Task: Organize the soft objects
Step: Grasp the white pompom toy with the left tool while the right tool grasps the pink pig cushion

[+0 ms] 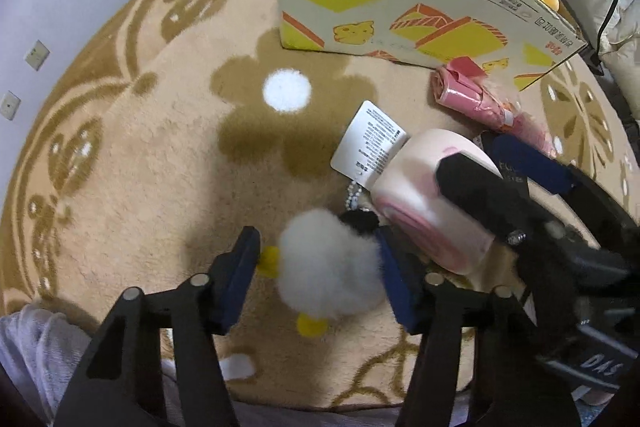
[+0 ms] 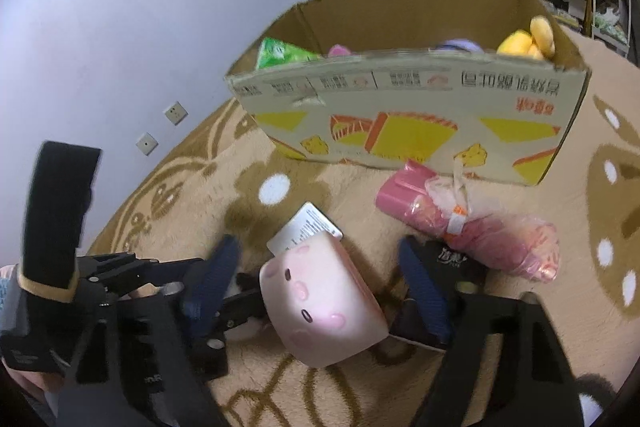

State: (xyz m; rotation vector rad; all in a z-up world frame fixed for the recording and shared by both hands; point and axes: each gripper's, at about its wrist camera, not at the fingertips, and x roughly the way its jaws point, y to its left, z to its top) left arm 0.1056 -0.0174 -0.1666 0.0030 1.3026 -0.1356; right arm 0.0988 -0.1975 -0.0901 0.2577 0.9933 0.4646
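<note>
A white fluffy plush (image 1: 328, 267) with yellow feet lies on the rug between the fingers of my left gripper (image 1: 320, 279). The right pad brushes its fluff and the left pad meets only a yellow foot, so the jaws stand open. Right beside it is a pink block-shaped plush (image 2: 324, 303) with a white tag (image 2: 304, 231). My right gripper (image 2: 320, 285) straddles it, open, with a gap on each side. The pink block plush (image 1: 420, 203) is partly hidden behind the right gripper's near finger.
A printed cardboard box (image 2: 400, 115) stands open behind, with a yellow plush (image 2: 524, 43) and a green pack (image 2: 280, 55) inside. A pink wrapped bundle (image 2: 460, 223) lies in front of it. A dark packet (image 2: 452, 259) sits by my right finger. A wall runs along the left.
</note>
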